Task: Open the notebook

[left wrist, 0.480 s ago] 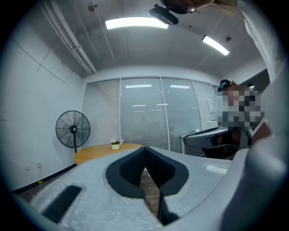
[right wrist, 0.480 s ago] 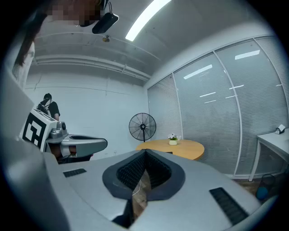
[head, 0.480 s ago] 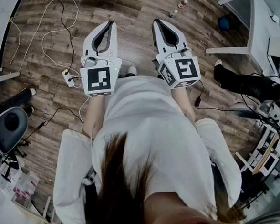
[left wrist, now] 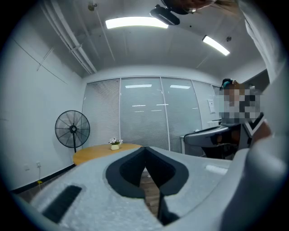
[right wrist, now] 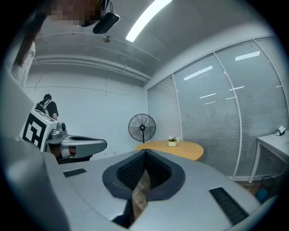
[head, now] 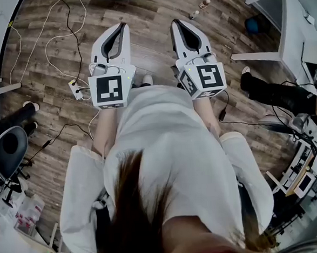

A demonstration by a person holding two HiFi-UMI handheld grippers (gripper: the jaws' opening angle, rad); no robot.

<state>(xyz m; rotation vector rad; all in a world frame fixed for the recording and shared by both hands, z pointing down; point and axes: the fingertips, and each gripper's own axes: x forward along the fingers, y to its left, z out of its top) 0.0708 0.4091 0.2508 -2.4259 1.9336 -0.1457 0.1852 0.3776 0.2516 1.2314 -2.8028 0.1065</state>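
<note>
Short of the round wooden table (left wrist: 104, 152), both claws are held out roughly level and side by side over the plank floor (head: 150, 10), pointing toward the table. The left gripper (head: 123, 26) is fully closed. Its dark pads meet at the tips and nothing lies between them; only a sliver of floor shows through the hollow behind the tips. The right gripper (head: 174, 24) is likewise closed tip to tip, empty and touching nothing, its ribbed pads framing a similar strip of floor. On the table sits what seems to be a small potted plant (left wrist: 115, 144), too small to be sure of. A standing fan (left wrist: 72, 129) is just left of the table in both gripper views. No view shows the notebook, on the table or near it.
</note>
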